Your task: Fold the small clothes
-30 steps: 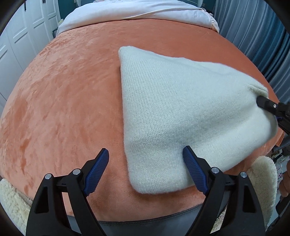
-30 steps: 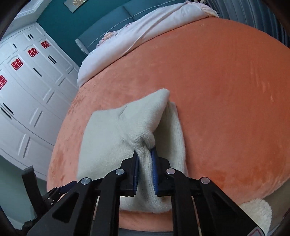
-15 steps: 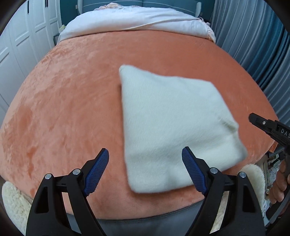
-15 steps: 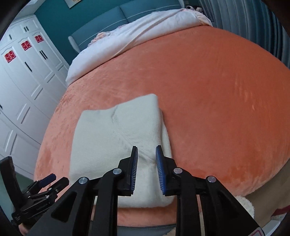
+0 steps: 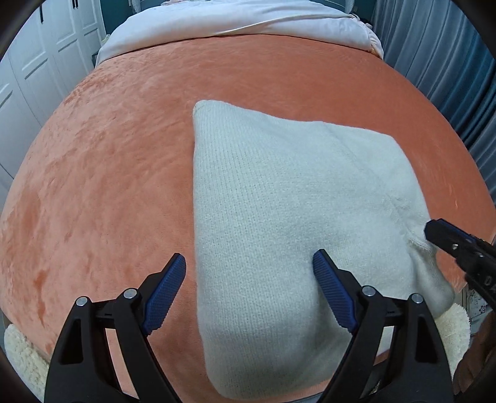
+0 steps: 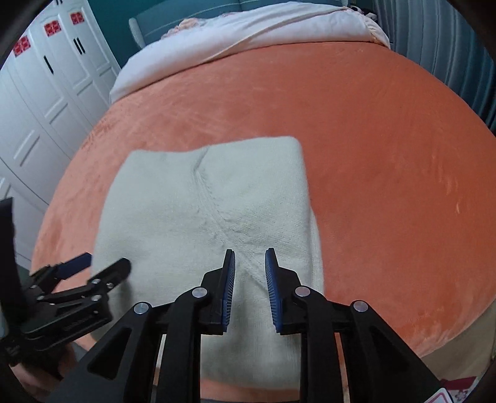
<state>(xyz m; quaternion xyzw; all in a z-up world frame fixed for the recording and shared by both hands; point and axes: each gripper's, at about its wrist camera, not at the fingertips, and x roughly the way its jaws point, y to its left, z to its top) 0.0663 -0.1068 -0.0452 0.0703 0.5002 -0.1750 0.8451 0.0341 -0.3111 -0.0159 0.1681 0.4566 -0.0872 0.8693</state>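
A cream knit garment (image 5: 279, 201) lies folded and flat on the orange blanket (image 5: 108, 170), near the bed's front edge. My left gripper (image 5: 248, 255) hangs wide open above its near left part, and one finger (image 5: 164, 291) is over bare blanket. In the right wrist view the garment (image 6: 186, 210) shows a diagonal seam. My right gripper (image 6: 250, 250) stands narrowly open just above its near right part, pads off the knit. The right gripper's tip (image 5: 434, 229) sits at the cloth's right edge. The left gripper (image 6: 105, 263) shows at the cloth's left edge.
A white duvet (image 5: 232, 18) covers the far end of the bed. White wardrobe doors (image 6: 40, 102) stand to the left and grey-blue curtains (image 5: 449, 77) to the right. A fleecy cream cloth (image 5: 18, 350) hangs at the bed's near edge on both sides.
The right gripper was shut on a raised pinch of the knit's right edge; it has let go and its jaws have parted. The cloth now lies flat. The left gripper stayed wide open.
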